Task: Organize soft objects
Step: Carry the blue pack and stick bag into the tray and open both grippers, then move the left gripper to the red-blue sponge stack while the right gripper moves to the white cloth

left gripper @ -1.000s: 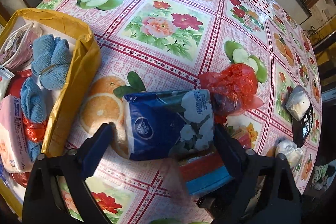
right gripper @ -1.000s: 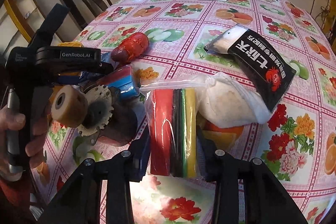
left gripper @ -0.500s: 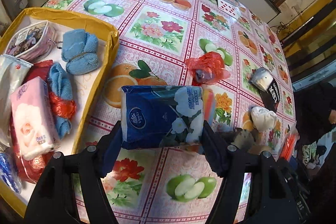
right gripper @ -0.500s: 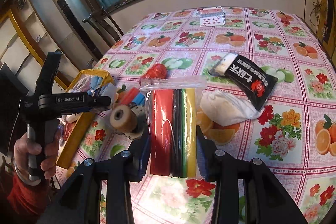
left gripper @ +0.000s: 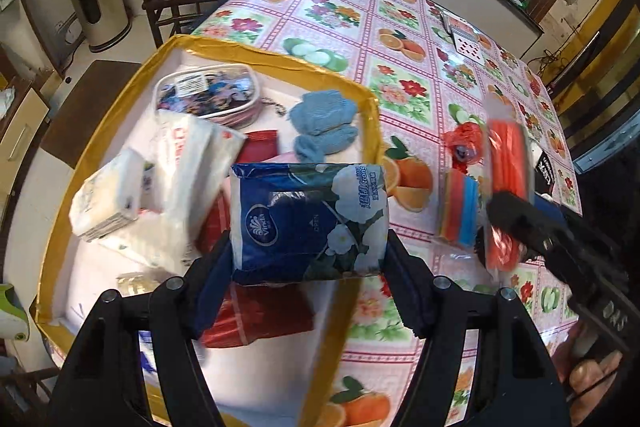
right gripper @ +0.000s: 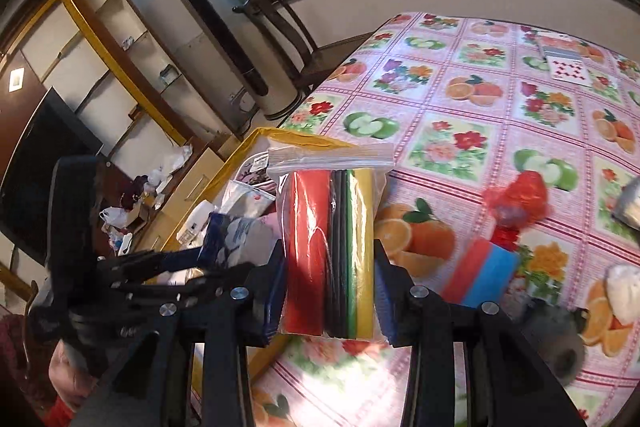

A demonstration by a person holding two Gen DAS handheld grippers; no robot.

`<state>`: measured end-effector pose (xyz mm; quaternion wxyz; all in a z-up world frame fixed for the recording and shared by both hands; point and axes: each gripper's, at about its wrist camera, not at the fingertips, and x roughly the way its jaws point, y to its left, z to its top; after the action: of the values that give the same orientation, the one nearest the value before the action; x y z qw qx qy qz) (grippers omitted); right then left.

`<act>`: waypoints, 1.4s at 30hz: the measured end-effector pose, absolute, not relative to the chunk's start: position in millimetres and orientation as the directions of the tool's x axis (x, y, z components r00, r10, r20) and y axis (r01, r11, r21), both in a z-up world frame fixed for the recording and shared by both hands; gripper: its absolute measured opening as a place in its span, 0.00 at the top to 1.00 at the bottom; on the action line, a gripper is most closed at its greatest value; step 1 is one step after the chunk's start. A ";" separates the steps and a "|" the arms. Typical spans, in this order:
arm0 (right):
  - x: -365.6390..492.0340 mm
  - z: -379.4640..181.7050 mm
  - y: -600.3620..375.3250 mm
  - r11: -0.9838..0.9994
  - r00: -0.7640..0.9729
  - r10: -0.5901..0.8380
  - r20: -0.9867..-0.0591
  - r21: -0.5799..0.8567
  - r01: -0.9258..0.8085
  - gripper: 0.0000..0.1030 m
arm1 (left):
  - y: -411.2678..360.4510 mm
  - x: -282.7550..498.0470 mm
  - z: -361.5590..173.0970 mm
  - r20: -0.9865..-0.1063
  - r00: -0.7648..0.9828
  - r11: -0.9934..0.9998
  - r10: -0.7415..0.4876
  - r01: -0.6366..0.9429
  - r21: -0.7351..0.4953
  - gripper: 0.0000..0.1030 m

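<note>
The left gripper (left gripper: 308,255) is clamping a blue tissue pack (left gripper: 308,219) above the yellow box (left gripper: 372,123), presumably for dropping in; its long axis is running nine-to-three. The right gripper (right gripper: 330,291) is squeezing a bagged cloth stack (right gripper: 330,247), standing twelve-to-six, over the surface (right gripper: 460,115).

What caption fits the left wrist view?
Left claw grips blue tissue pack above the yellow tray.
</note>
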<state>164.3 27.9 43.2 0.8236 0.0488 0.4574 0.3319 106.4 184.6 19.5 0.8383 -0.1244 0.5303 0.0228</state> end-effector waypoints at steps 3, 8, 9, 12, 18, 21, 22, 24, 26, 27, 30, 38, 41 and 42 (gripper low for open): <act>186.1 24.4 69.7 0.789 0.336 0.562 -0.756 0.368 -0.491 0.62 | 207.7 93.4 15.2 -0.895 0.441 0.967 -0.068 -0.191 -0.168 0.32; 209.7 -10.6 109.4 0.826 0.316 0.499 -0.807 0.332 -0.456 0.61 | 222.2 78.1 6.0 -0.892 0.449 0.972 -0.053 -0.181 -0.149 0.31; 212.2 -16.7 114.3 0.824 0.296 0.497 -0.816 0.337 -0.455 0.60 | 224.9 76.0 2.4 -0.893 0.445 0.970 -0.065 -0.181 -0.160 0.30; 213.1 -24.8 118.4 0.819 0.269 0.502 -0.822 0.352 -0.453 0.56 | 230.9 74.8 -13.7 -0.902 0.422 0.965 -0.095 -0.184 -0.188 0.28; 193.3 12.4 87.1 0.811 0.361 0.548 -0.755 0.372 -0.451 0.44 | 233.5 68.5 -16.4 -0.895 0.439 0.962 -0.078 -0.204 -0.184 0.26; 174.7 36.2 55.7 0.805 0.404 0.565 -0.719 0.375 -0.459 0.42 | 239.1 62.1 -3.3 -0.864 0.491 0.940 -0.114 -0.228 -0.253 0.26; 168.1 42.8 43.1 0.805 0.417 0.568 -0.710 0.374 -0.461 0.39 | 237.4 59.3 4.2 -0.848 0.520 0.942 -0.100 -0.224 -0.248 0.26; 154.9 54.5 13.0 0.814 0.449 0.560 -0.696 0.362 -0.453 0.36 | 230.3 55.1 17.6 -0.824 0.559 0.946 -0.088 -0.213 -0.246 0.22; 145.1 62.4 -18.8 0.824 0.470 0.550 -0.690 0.359 -0.437 0.36 | 219.1 55.7 25.6 -0.812 0.567 0.943 -0.137 -0.178 -0.283 0.18; 141.4 64.5 -35.2 0.830 0.478 0.544 -0.690 0.360 -0.425 0.36 | 212.5 56.9 28.0 -0.807 0.565 0.939 -0.170 -0.154 -0.306 0.18; 129.8 65.7 -83.6 0.854 0.509 0.515 -0.690 0.361 -0.375 0.33 | 186.8 63.2 30.4 -0.811 0.545 0.941 -0.213 -0.110 -0.321 0.17; 111.2 48.6 -191.6 0.880 0.542 0.471 -0.696 0.411 -0.236 0.33 | 106.4 111.5 9.7 -0.859 0.398 0.934 -0.323 -0.010 -0.356 0.17; 106.9 39.4 -217.6 0.873 0.541 0.478 -0.692 0.443 -0.205 0.33 | 82.4 133.2 0.3 -0.885 0.356 0.949 -0.300 0.014 -0.315 0.17; 105.4 38.3 -223.2 0.871 0.542 0.480 -0.690 0.450 -0.198 0.33 | 77.0 139.6 -3.1 -0.895 0.344 0.954 -0.284 0.012 -0.299 0.17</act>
<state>105.4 -223.2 38.3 0.8631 0.1613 0.4365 0.1963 139.6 77.0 -3.1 0.8110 -0.1205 0.5652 -0.0914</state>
